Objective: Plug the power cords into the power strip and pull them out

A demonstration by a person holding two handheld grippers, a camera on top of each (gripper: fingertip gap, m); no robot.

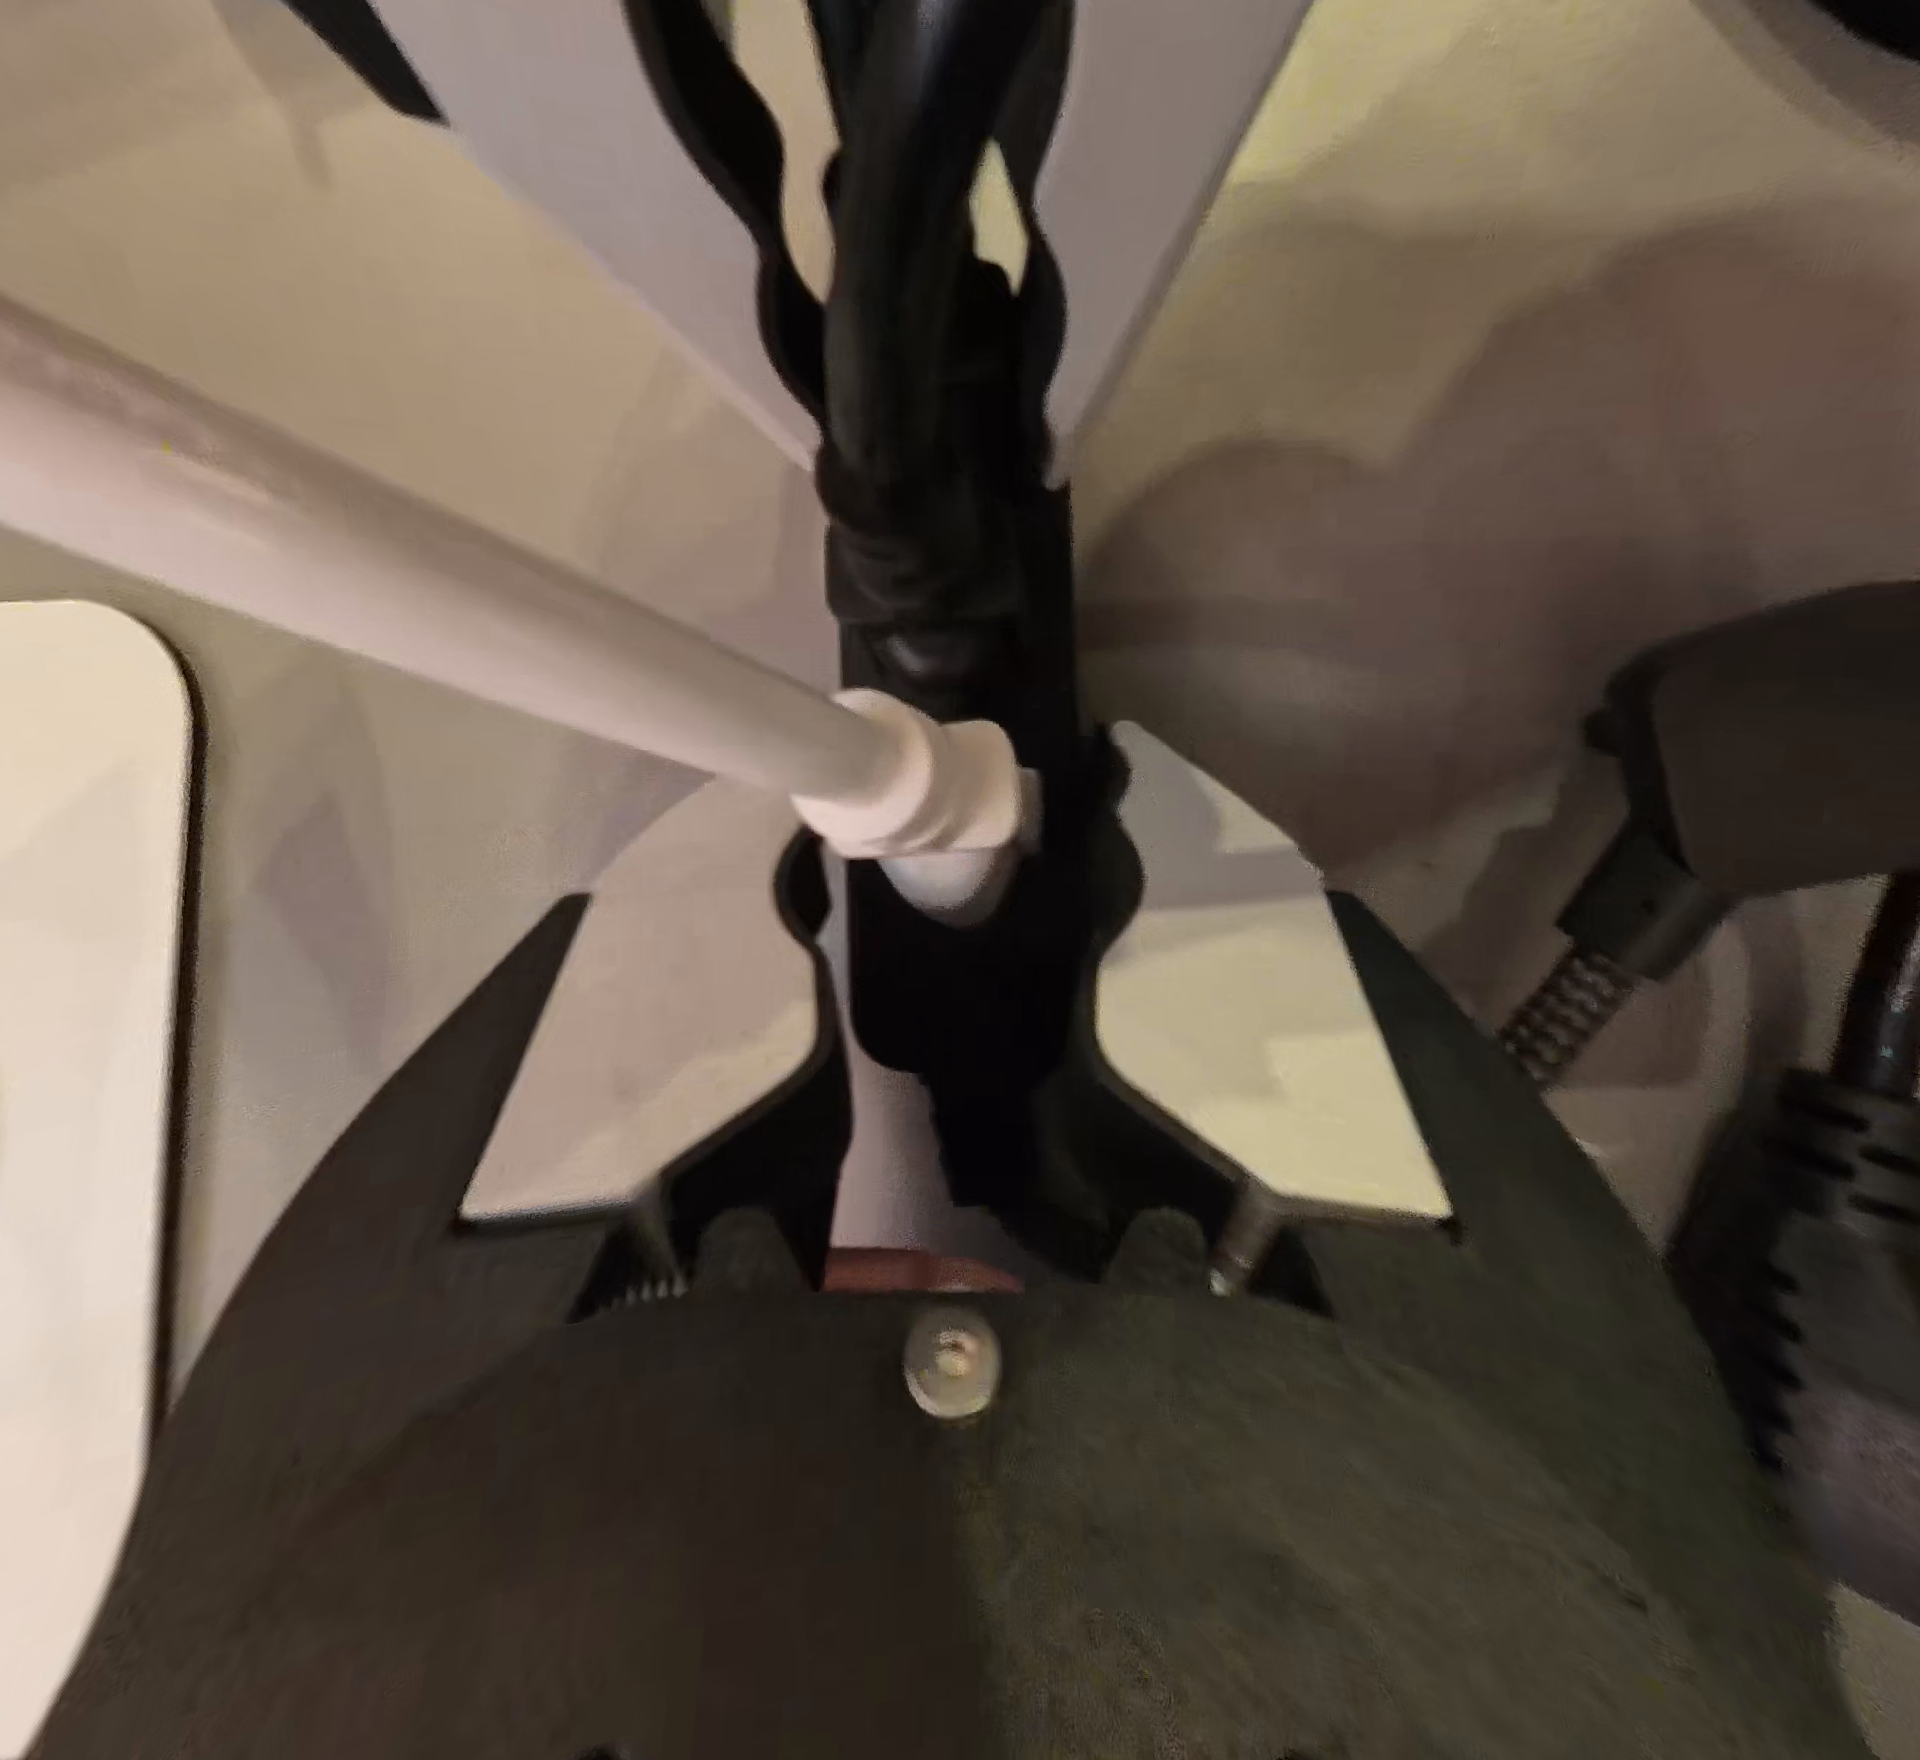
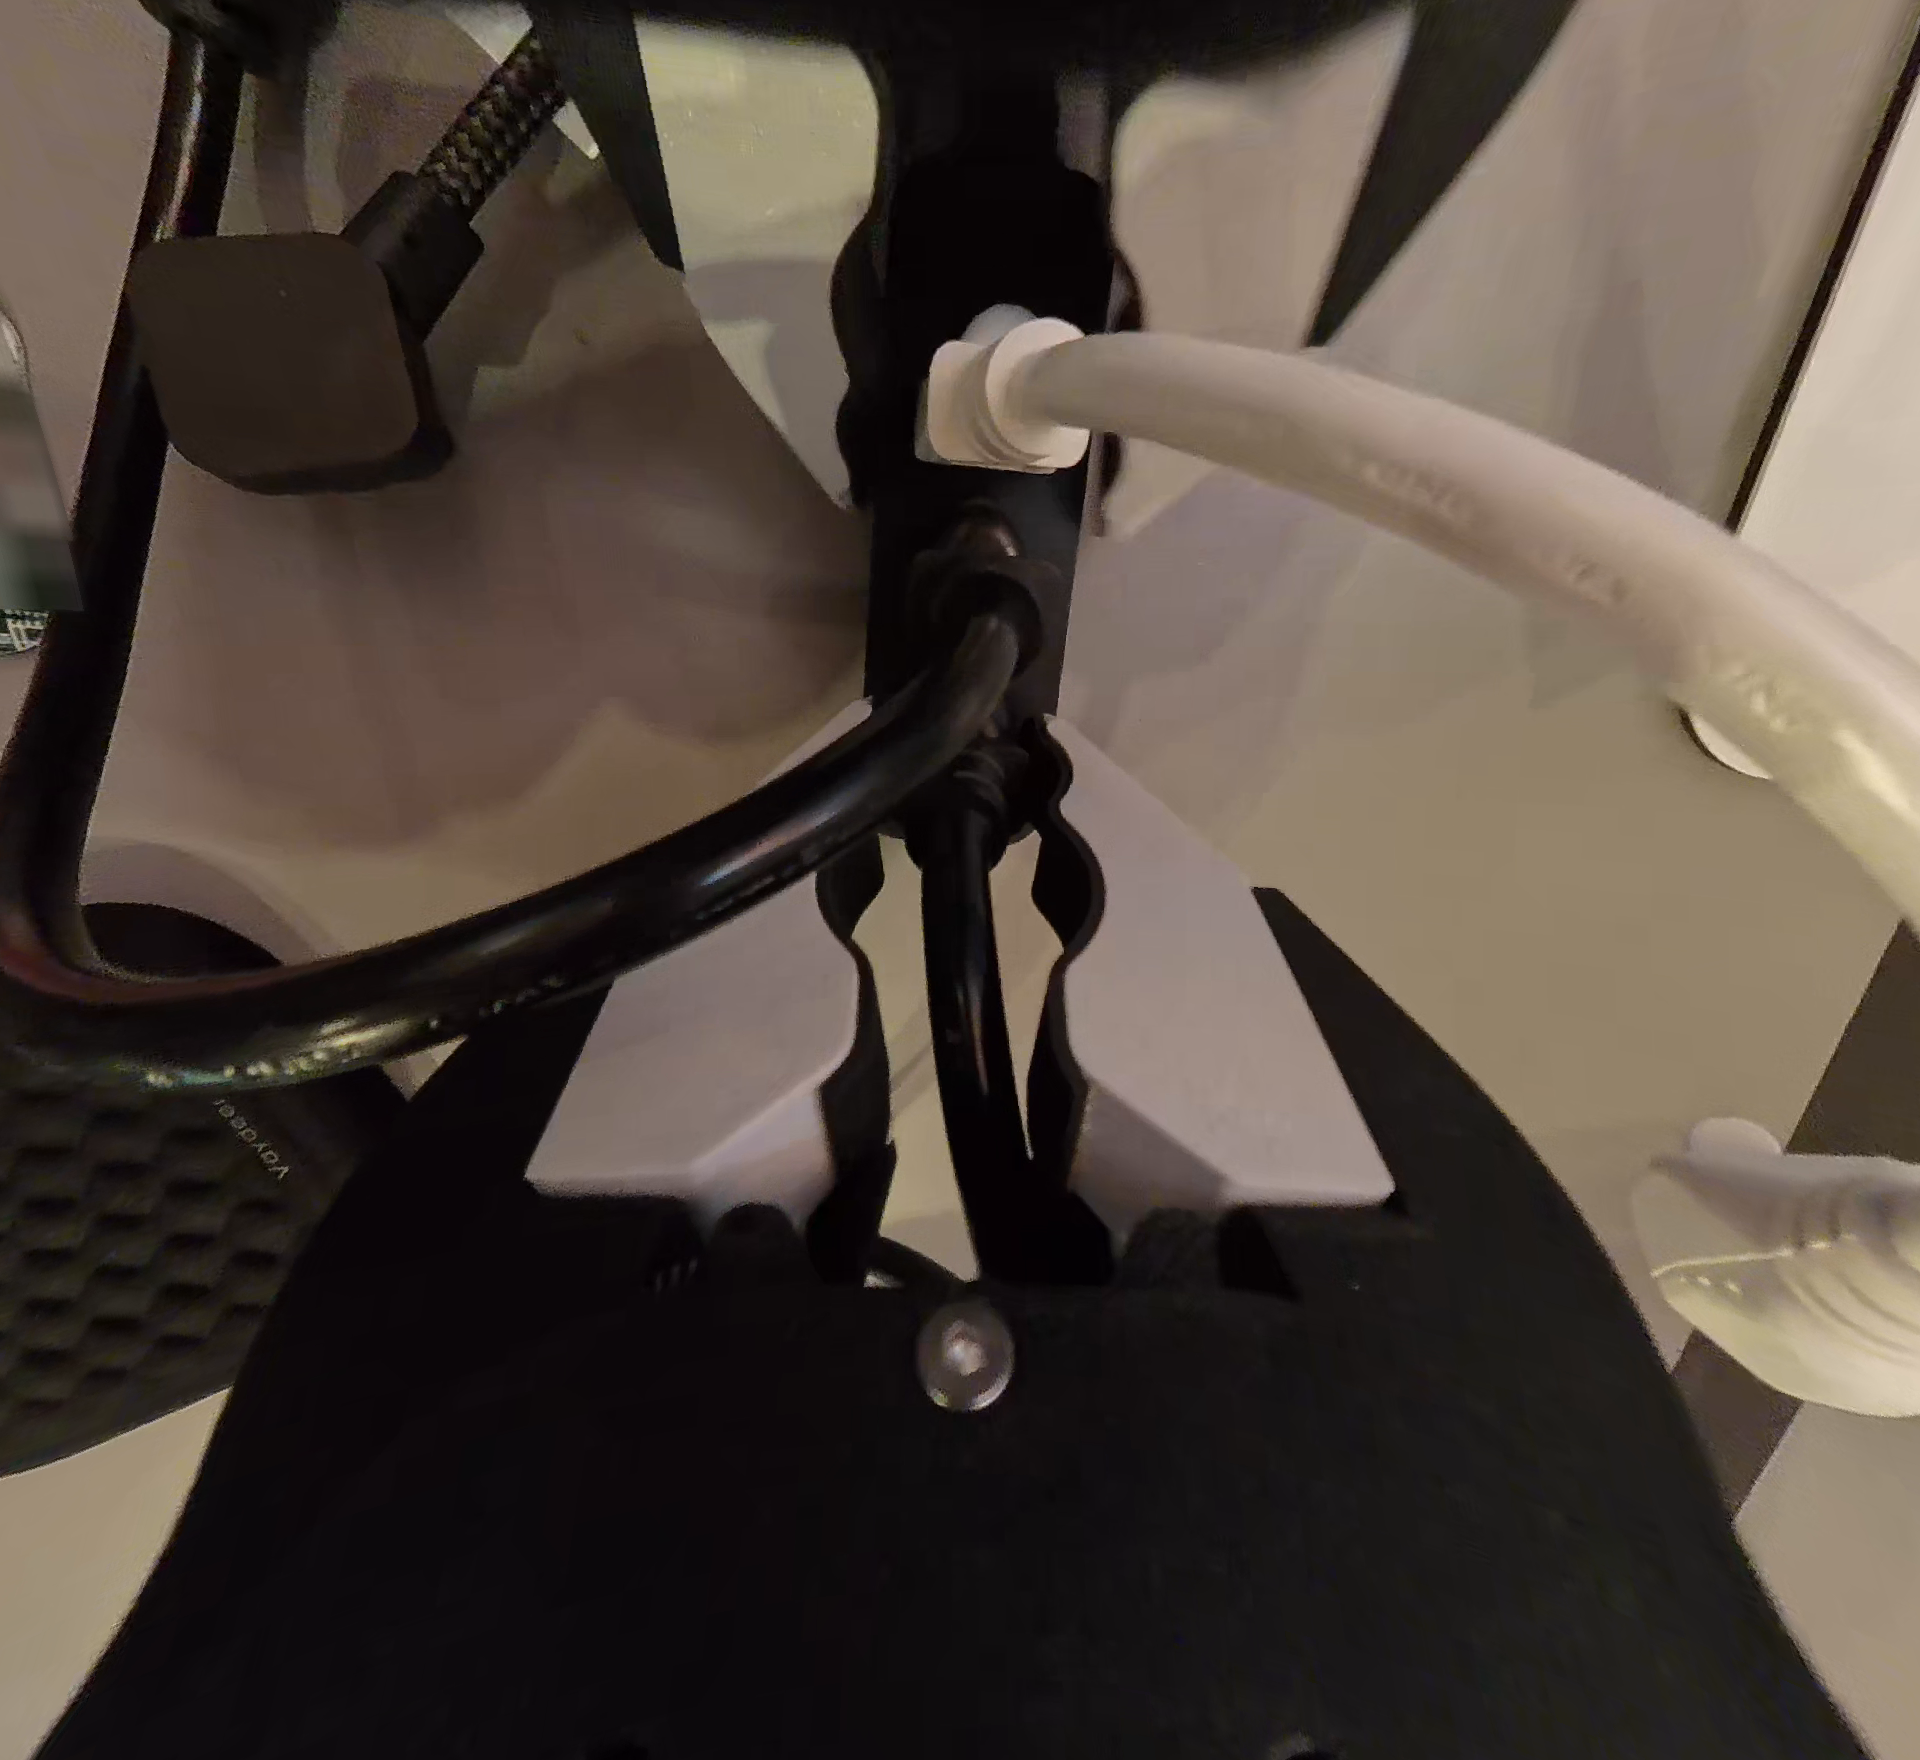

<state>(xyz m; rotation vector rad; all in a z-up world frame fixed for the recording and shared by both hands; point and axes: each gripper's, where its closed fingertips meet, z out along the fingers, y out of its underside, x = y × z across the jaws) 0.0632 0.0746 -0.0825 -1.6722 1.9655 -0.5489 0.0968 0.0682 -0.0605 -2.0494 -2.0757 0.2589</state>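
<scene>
The two grippers meet tip to tip over a pale surface. My left gripper (image 1: 966, 879) is shut on the white plug (image 1: 940, 884) of a thick white cord (image 1: 416, 567) that runs off to the left. My right gripper (image 2: 966, 837) is shut on a black cord (image 2: 966, 1035) at its ribbed end (image 2: 987, 775). A second black cord (image 2: 520, 941) curves away to the left. The right gripper also shows in the left wrist view (image 1: 935, 422), and the left gripper in the right wrist view (image 2: 987, 308). I cannot make out the power strip's sockets.
A black square adapter (image 2: 281, 370) with a braided cable (image 2: 488, 121) sits at the left; it also shows in the left wrist view (image 1: 1787, 754). A textured black block (image 2: 114, 1263) lies lower left. A white ribbed plug (image 2: 1787, 1295) lies lower right. A white rounded slab (image 1: 83, 983) is at the left. My hands' fingertips stand some 4 cm from each other.
</scene>
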